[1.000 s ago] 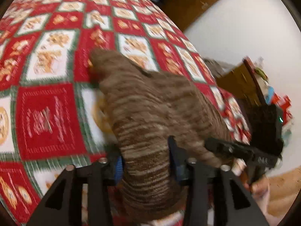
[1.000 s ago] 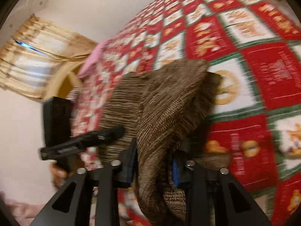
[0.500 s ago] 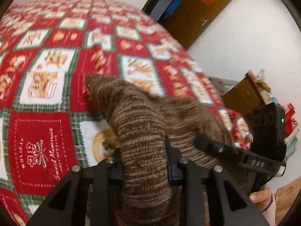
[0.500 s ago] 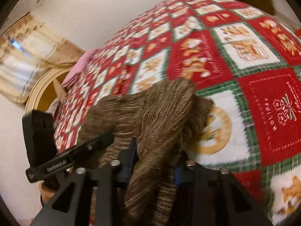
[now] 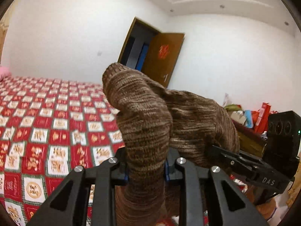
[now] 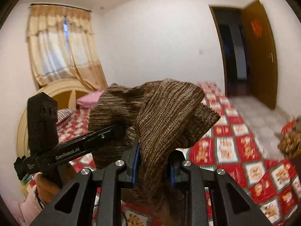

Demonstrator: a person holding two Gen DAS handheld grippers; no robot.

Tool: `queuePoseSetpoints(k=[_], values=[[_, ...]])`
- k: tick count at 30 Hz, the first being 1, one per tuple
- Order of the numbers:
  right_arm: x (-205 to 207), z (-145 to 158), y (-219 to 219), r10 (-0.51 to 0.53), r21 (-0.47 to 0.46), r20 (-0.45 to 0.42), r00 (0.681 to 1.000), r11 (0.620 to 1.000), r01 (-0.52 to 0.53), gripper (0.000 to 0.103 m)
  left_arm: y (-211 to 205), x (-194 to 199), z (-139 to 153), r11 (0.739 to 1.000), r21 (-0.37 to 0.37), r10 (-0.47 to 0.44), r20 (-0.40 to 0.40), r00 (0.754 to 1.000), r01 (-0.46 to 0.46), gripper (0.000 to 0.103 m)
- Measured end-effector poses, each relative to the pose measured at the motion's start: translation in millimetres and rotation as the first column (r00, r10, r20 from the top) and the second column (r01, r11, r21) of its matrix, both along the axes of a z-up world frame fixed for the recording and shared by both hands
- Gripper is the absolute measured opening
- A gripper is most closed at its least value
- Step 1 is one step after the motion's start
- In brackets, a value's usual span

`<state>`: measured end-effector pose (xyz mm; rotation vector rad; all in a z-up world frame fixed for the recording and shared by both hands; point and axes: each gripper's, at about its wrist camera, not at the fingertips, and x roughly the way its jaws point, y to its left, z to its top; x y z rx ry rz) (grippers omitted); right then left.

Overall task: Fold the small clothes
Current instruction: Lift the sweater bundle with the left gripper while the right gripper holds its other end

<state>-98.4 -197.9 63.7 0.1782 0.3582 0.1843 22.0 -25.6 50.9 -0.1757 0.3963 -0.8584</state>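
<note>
A brown striped knit garment (image 5: 150,116) hangs in the air between both grippers, above the bed. My left gripper (image 5: 145,166) is shut on one bunched edge of it. My right gripper (image 6: 153,162) is shut on another edge of the garment (image 6: 165,113), whose loose end flops over to the right. The right gripper also shows at the right of the left wrist view (image 5: 244,162), and the left gripper at the left of the right wrist view (image 6: 90,141). The garment's lower part is hidden behind the gripper frames.
A bed with a red, white and green patterned quilt (image 5: 47,124) lies below; it also shows in the right wrist view (image 6: 235,150). An open brown door (image 5: 161,58) is in the far wall. A curtained window (image 6: 60,47), a headboard (image 6: 62,92), a pink pillow (image 6: 90,98). Clutter stands at the right (image 5: 248,114).
Both grippers have lifted the garment off the quilt and tilted upward, so the walls, door and window now fill the views. Both stay shut on it.
</note>
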Motion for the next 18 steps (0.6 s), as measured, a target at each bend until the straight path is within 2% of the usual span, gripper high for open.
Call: queuePoseSetpoints(k=[4,7,12,15,18], values=[[-34,16,8,0.001,0.005,0.066,0.998,1.000,-0.002,0.026,0,-18,5,1.000,0.007,-0.021,0.017,1.000,0.021,0.026],[-50,5,6,-0.014,0.041,0.054,0.998,0.999,0.012,0.026,-6,-23,-11,0.999,0.030,-0.043,-0.012,0.999,0.043,0.026],[-55,-35,-8,-0.037,0.080,-0.071,0.997,0.996,0.043,0.026,-29,-17,-57,0.991,0.121,-0.048,-0.136,0.990,0.064,0.026],[-49,-58,-17,-0.039,0.080,-0.140,0.989,0.995,0.050,0.025,-36,-12,-75,0.985,0.148,-0.057,-0.210,0.976,0.089,0.026],[-42,-75,-28,-0.044,0.094,-0.180,0.983,0.994,0.062,0.025,-49,2,-87,0.980,0.169,-0.058,-0.247,0.967,0.102,0.026]])
